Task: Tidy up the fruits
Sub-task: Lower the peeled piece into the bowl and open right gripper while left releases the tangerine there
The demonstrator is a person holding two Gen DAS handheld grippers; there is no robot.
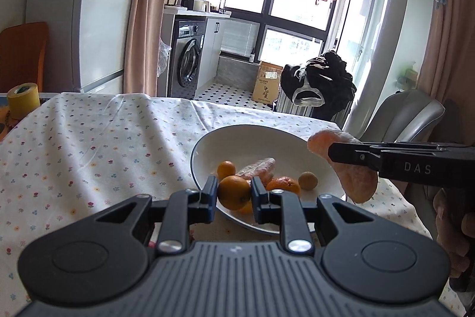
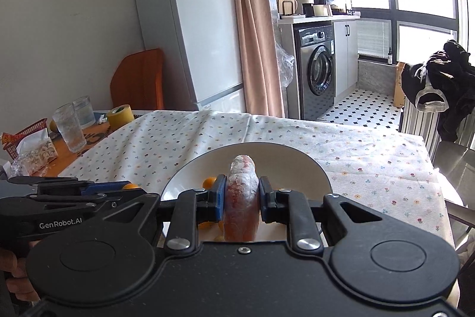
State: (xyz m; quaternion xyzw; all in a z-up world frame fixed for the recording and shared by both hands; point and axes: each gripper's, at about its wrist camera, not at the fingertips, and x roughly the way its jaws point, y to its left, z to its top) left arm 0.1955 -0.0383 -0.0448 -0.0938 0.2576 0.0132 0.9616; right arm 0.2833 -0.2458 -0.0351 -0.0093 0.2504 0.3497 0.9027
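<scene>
A white plate (image 1: 207, 138) sits on the floral tablecloth and holds a small orange (image 1: 225, 168), a wrapped peeled segment (image 1: 258, 167), a mandarin (image 1: 283, 184) and a yellowish kumquat (image 1: 308, 180). My left gripper (image 1: 234, 192) hangs over the plate's near rim, shut on a round orange (image 1: 233, 196). From the right, my right gripper (image 1: 335, 153) comes in just above the plate's right rim, shut on a large peeled citrus segment (image 1: 353, 171). In the right wrist view that segment (image 2: 240, 192) stands upright between the fingers (image 2: 221, 195) over the plate (image 2: 311, 162).
A yellow tape roll (image 2: 120, 116), two glasses (image 2: 69, 131) and a red basket (image 2: 26, 135) stand on the table's far left. An orange chair (image 2: 139, 79) is behind them. A grey chair (image 1: 409, 115) sits past the right table edge. The cloth left of the plate is bare.
</scene>
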